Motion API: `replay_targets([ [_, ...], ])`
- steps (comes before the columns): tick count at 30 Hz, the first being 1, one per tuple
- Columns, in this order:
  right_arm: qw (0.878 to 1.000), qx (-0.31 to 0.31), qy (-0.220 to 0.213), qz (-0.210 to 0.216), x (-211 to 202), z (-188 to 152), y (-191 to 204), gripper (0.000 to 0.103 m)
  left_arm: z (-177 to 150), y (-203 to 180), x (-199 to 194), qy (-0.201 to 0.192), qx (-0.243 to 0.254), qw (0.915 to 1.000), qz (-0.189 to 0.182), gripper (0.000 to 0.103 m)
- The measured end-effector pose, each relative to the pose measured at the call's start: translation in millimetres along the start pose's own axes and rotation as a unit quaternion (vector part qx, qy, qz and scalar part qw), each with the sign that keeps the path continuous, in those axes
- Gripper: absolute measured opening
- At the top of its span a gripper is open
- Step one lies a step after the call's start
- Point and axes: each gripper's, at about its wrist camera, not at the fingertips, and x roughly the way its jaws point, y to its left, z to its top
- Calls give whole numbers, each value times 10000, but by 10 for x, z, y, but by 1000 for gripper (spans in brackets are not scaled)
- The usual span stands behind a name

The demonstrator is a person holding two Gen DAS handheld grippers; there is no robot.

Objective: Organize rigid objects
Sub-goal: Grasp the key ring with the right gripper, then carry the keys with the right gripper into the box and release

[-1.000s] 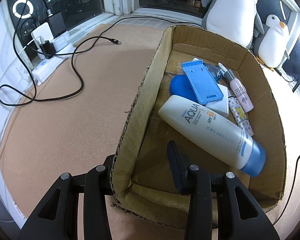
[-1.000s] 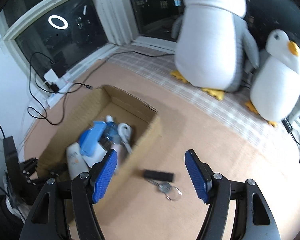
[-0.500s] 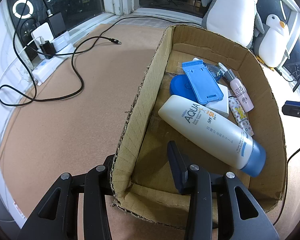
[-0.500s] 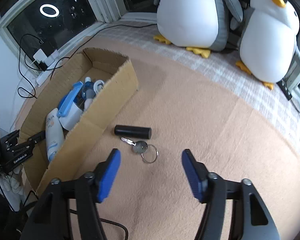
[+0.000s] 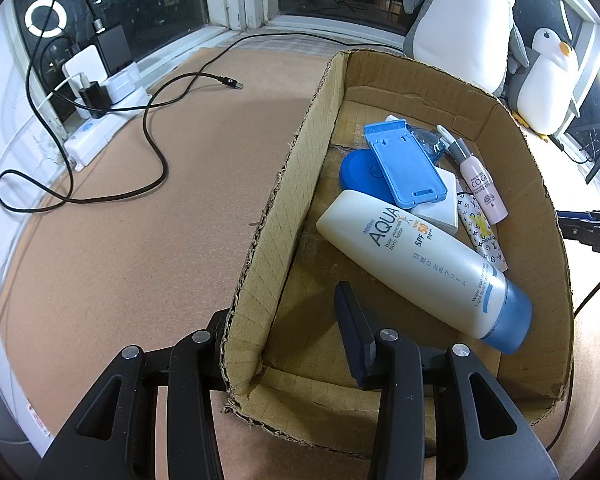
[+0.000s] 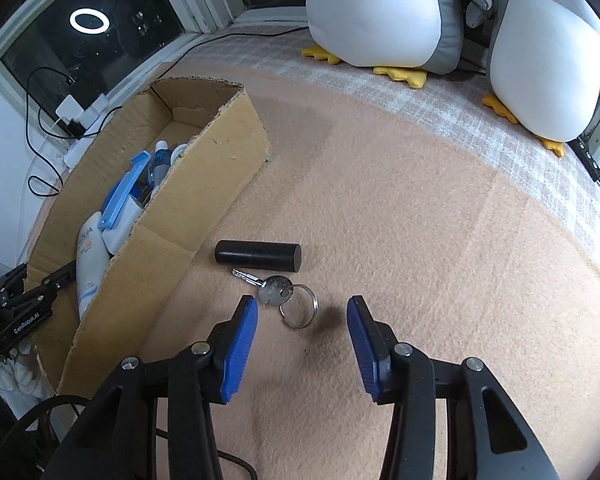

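My right gripper (image 6: 302,316) is spread wide above the key (image 6: 274,289), beside the cardboard box (image 6: 188,216). My left gripper (image 5: 284,320) straddles the box's near wall; I cannot tell whether it clamps.

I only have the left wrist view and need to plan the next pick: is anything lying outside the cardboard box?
Observer: Yes, a black cylinder lies on its side just outside the box, by its long wall.
Operator: Anything else there?
Observer: A key on a ring lies right beside the cylinder, on the side away from the plush penguins.
Operator: And the right gripper?
Observer: The right gripper is open and pointed at the key.
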Motion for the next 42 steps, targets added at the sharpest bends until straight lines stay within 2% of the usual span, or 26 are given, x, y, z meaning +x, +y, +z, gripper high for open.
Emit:
replay_targets([
  [3, 10000, -11, 21, -8, 42, 3, 7, 42, 1, 2, 2, 0, -3, 10000, 1, 40],
  [10, 10000, -71, 57, -2, 79, 5, 59, 20, 1, 1, 2, -1, -4, 10000, 2, 40],
  [19, 9999, -146, 5, -90, 31, -21, 92, 3, 0, 0, 2, -1, -3, 10000, 2, 40],
  [26, 9989, -362, -128, -255, -87, -62, 182, 2, 0, -3, 1, -3, -4, 10000, 1, 40],
  [32, 9974, -500, -467, -209, -393, -45, 319, 2, 0, -2, 2, -3, -4, 10000, 2, 40],
  [42, 9921, -791, -935, 254, -862, 6, 752, 2, -1, -1, 3, -5, -7, 10000, 3, 40],
])
